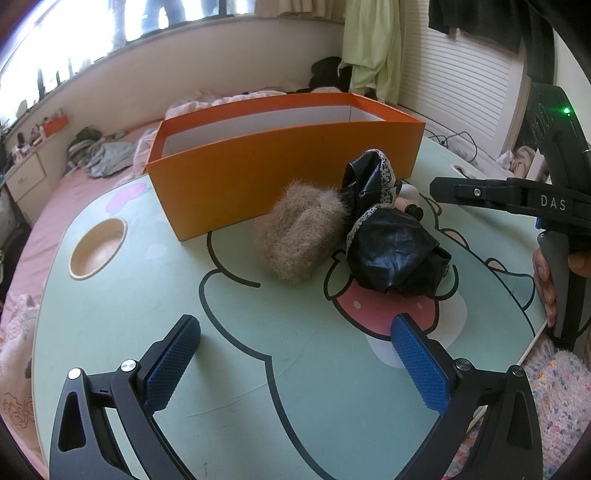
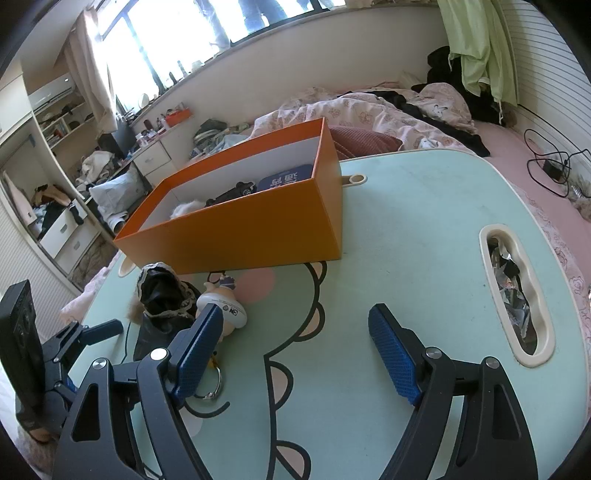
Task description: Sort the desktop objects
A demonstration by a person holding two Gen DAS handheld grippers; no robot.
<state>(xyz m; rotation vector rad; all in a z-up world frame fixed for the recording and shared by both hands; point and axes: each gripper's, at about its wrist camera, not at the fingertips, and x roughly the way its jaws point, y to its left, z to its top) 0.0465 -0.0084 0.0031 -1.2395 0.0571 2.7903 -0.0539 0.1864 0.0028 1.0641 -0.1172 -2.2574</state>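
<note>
You are holding left gripper (image 1: 295,332) and right gripper (image 2: 295,328) spread apart, empty. Doll (image 1: 388,236) is lying beside orange box (image 1: 258,184). You are lining up pickup; next, be closing on doll, lifting over box wall.

A lived-in bedroom at home: a bed (image 2: 509,140) with a rumpled floral quilt (image 2: 369,114), scattered clothes (image 1: 103,151), hanging curtains (image 2: 476,44), and cluttered shelves (image 2: 62,122) beside the window (image 2: 221,18).
</note>
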